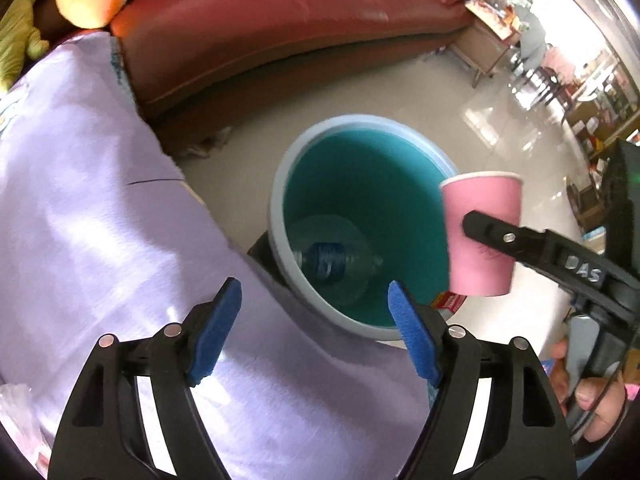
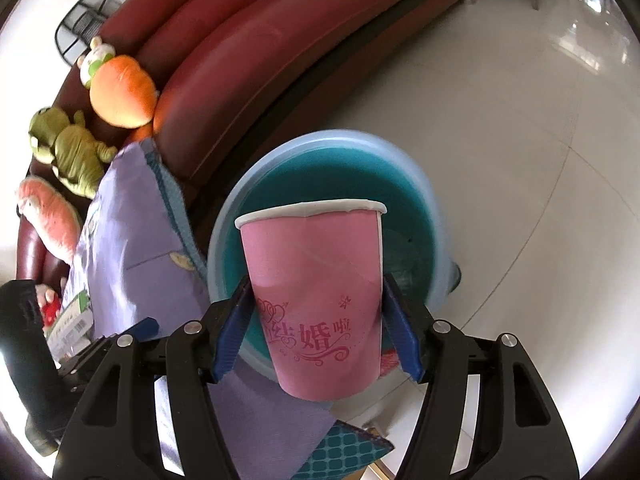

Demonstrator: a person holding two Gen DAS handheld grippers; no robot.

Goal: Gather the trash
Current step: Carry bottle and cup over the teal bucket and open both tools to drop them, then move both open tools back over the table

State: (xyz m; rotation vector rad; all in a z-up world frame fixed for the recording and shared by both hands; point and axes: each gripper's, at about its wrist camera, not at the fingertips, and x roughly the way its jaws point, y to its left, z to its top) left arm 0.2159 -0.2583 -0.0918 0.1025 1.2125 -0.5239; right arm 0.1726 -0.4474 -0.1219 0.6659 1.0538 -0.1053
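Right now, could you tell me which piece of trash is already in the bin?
The bottle, lying on the bin's bottom; the pink cup is held above the rim.

A pink paper cup (image 2: 320,300) with a white rim and red printed characters stands upright, pressed between the blue pads (image 2: 232,332) of the right claw (image 2: 316,328). Behind it sits a blue bin (image 2: 434,216) on a pale tiled floor (image 2: 520,140). A lilac cloth (image 2: 132,240) lies left, before a red sofa (image 2: 248,60) with plush toys (image 2: 120,92).

Black hand-held gripper (image 1: 316,300), blue pads (image 1: 412,340)
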